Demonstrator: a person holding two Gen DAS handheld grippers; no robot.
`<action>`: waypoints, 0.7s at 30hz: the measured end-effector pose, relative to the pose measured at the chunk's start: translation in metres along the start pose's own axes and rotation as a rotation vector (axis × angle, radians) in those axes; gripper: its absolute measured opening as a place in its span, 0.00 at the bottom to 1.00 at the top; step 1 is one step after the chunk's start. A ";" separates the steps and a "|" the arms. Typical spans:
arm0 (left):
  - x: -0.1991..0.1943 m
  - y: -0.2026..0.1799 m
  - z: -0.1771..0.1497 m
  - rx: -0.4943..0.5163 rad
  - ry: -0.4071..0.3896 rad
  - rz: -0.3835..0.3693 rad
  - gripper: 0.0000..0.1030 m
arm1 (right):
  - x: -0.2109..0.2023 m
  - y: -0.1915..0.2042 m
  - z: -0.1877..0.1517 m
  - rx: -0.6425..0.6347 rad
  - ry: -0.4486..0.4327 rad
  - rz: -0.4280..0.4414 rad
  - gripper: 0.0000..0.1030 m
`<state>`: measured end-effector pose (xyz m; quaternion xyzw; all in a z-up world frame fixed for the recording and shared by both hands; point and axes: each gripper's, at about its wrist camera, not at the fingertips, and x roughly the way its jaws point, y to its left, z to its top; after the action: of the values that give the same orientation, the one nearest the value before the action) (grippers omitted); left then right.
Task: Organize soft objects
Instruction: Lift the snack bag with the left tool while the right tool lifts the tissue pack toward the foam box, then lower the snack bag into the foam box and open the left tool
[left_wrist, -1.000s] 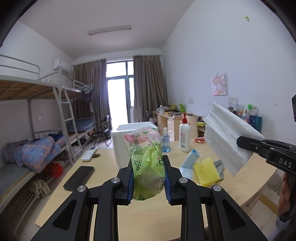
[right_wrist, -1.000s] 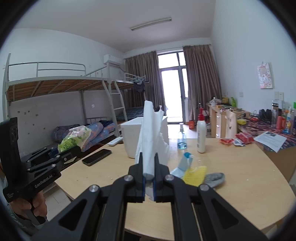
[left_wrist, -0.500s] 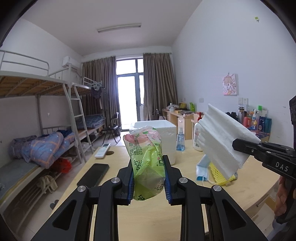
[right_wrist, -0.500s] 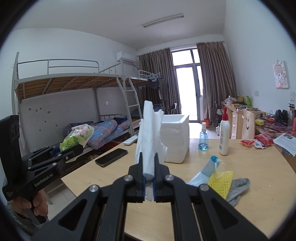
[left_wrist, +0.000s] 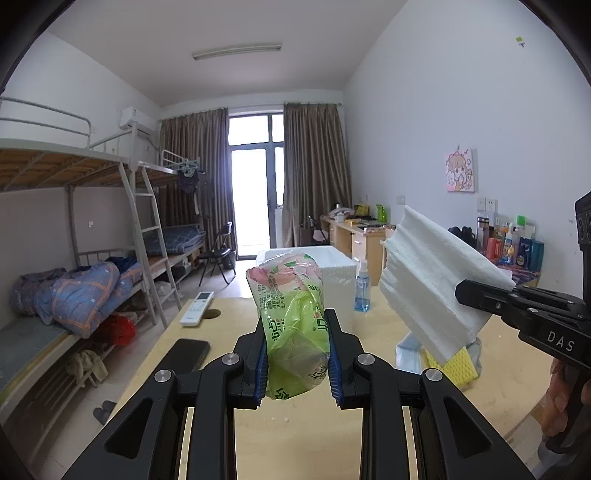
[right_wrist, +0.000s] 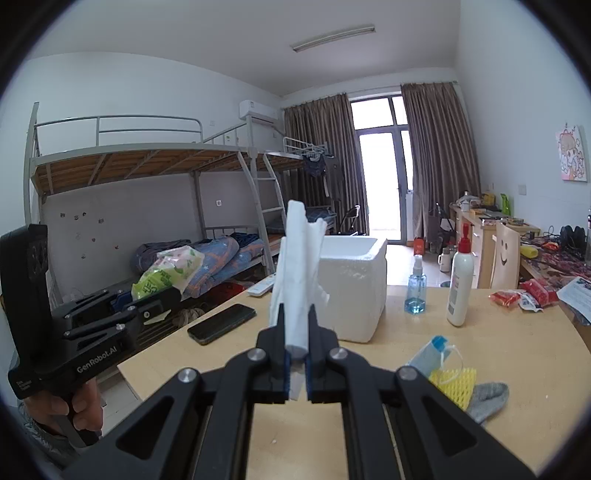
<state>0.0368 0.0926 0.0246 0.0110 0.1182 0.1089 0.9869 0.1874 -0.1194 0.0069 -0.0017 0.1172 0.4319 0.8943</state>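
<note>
My left gripper (left_wrist: 296, 356) is shut on a green and pink plastic tissue pack (left_wrist: 291, 314), held upright above the wooden table (left_wrist: 303, 439). My right gripper (right_wrist: 296, 363) is shut on a stack of white tissues (right_wrist: 297, 273) that stands up between its pads. In the left wrist view the white tissues (left_wrist: 430, 288) and right gripper (left_wrist: 461, 291) hang at the right. In the right wrist view the tissue pack (right_wrist: 168, 271) and left gripper (right_wrist: 168, 295) appear at the left. A white foam box (right_wrist: 356, 284) stands open on the table ahead. A blue face mask (right_wrist: 430, 356), yellow foam net (right_wrist: 452, 380) and grey sock (right_wrist: 485, 398) lie together at the right.
A black phone (right_wrist: 221, 323) and a white remote (left_wrist: 197, 312) lie left of the foam box. A blue spray bottle (right_wrist: 415, 291) and a white pump bottle (right_wrist: 460, 288) stand to its right. Red packets (right_wrist: 524, 297) lie further right. Bunk beds (left_wrist: 92, 266) line the left wall.
Both grippers have moved across the table with their loads, so the foam box and bottles have shifted in view. The white tissues now cover more of the mask and yellow net in the left wrist view.
</note>
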 end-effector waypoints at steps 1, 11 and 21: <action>0.002 0.001 0.002 -0.001 0.001 -0.002 0.27 | 0.003 -0.002 0.003 0.002 0.001 -0.001 0.08; 0.029 0.005 0.032 -0.005 -0.010 -0.008 0.27 | 0.019 -0.012 0.029 0.000 0.001 -0.012 0.08; 0.055 0.008 0.057 -0.002 -0.014 0.003 0.27 | 0.038 -0.019 0.058 0.002 0.003 0.006 0.08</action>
<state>0.1004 0.1126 0.0676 0.0108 0.1114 0.1106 0.9875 0.2367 -0.0963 0.0534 -0.0009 0.1188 0.4347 0.8927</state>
